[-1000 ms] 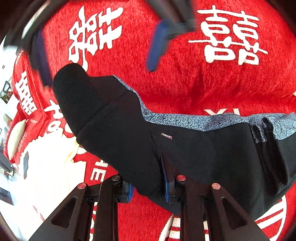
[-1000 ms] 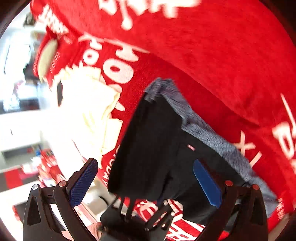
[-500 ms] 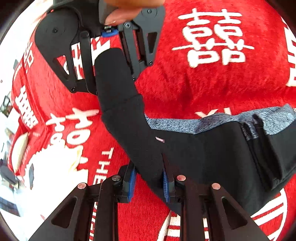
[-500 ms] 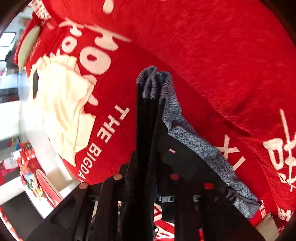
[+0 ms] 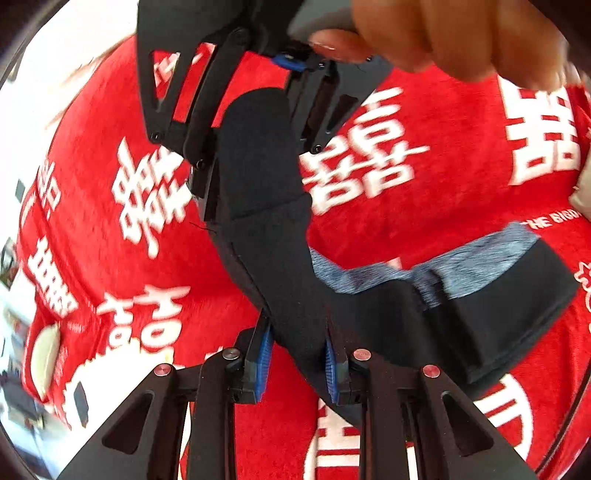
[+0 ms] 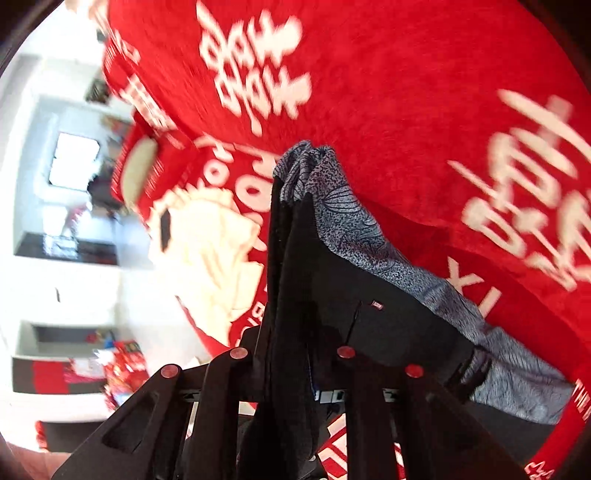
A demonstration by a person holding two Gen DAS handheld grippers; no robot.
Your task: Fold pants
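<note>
pants clamped at two points

the black pants (image 5: 280, 280) are clamped between the blue pads of the left tool (image 5: 295, 365). directly ahead, the right tool (image 6: 291, 373) is closed on the same fabric, raised above the red blanket (image 5: 424, 214).

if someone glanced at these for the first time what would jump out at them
The bright red blanket with big white characters fills both views. Against it, the black pants with a grey patterned band stand out, lifted and stretched between the two tools: the left tool is clamped on the cloth at the bottom of the left view, and the right tool pinches the far end at the top, under a bare hand.
</note>
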